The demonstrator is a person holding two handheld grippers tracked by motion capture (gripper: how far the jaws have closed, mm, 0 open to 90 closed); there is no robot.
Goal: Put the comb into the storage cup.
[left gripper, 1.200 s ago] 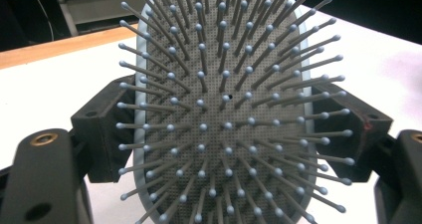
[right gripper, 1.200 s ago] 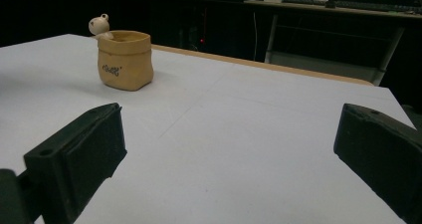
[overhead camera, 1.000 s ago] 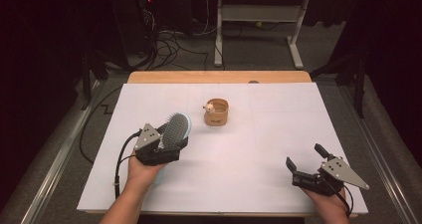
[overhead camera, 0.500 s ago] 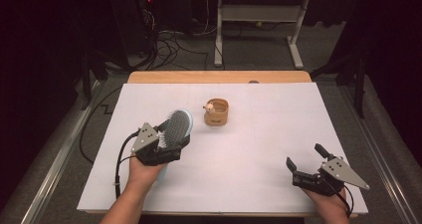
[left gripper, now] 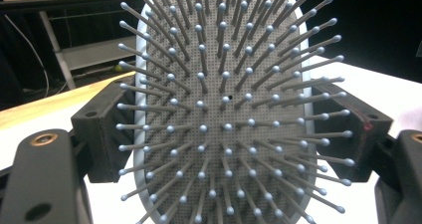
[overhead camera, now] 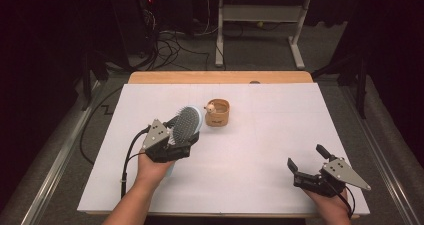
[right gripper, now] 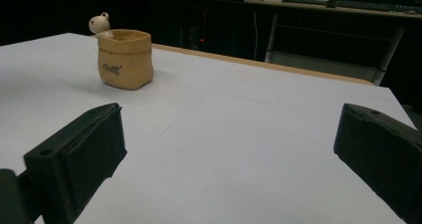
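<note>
- Hairbrush (overhead camera: 186, 125) is sitting clamped in left gripper (overhead camera: 176, 141) – bristles facing up, near pot (overhead camera: 218, 113).
- Right gripper (overhead camera: 309, 164) is resting wide open, holding nothing, above surface (overhead camera: 260, 150).

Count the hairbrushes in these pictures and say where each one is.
1. The hairbrush is clamped in the left gripper, raised over the white table, near the small tan pot.

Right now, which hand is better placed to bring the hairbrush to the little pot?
Left. The left gripper already clamps the hairbrush beside the pot; the right gripper rests open and empty at the table's near right.
</note>
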